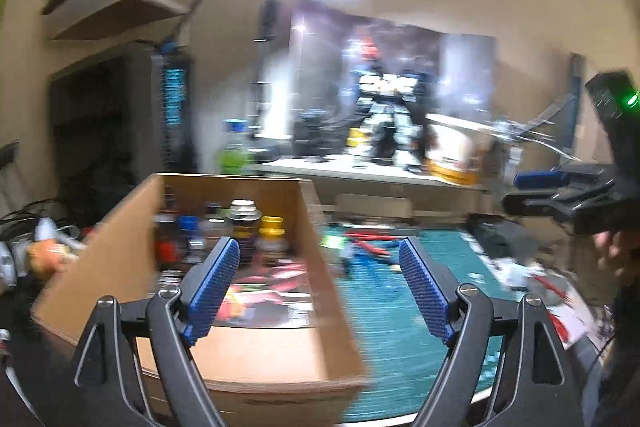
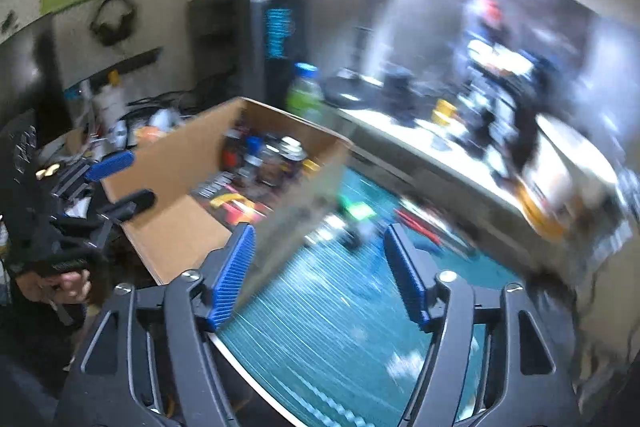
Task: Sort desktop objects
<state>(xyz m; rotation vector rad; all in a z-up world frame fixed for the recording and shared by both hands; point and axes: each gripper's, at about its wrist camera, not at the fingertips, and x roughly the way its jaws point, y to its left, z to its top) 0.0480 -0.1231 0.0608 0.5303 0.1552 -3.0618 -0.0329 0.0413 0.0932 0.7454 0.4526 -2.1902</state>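
Observation:
An open cardboard box (image 1: 120, 247) (image 2: 168, 163) stands on the left of the desk, holding several small bottles (image 1: 244, 223) (image 2: 276, 155) and flat packets. My left gripper (image 1: 320, 255) hangs open over the box's right wall, nothing between its blue pads. My right gripper (image 2: 318, 239) is open and empty above the teal cutting mat (image 2: 340, 327) (image 1: 384, 327), right of the box. Blurred small items, red tools (image 1: 372, 247) (image 2: 420, 223) and a green piece (image 2: 356, 207), lie on the mat beyond the fingers. Each gripper shows in the other's view: the right gripper (image 1: 532, 191), the left gripper (image 2: 120, 179).
A raised white shelf (image 1: 360, 171) (image 2: 440, 139) at the back carries a robot figure (image 1: 388, 115), a green bottle (image 1: 236, 147) (image 2: 306, 95) and a cup. Papers (image 1: 560, 303) lie at the mat's right. Cables and clutter (image 2: 120, 123) sit left of the box. A hand (image 2: 68, 283) holds the left gripper.

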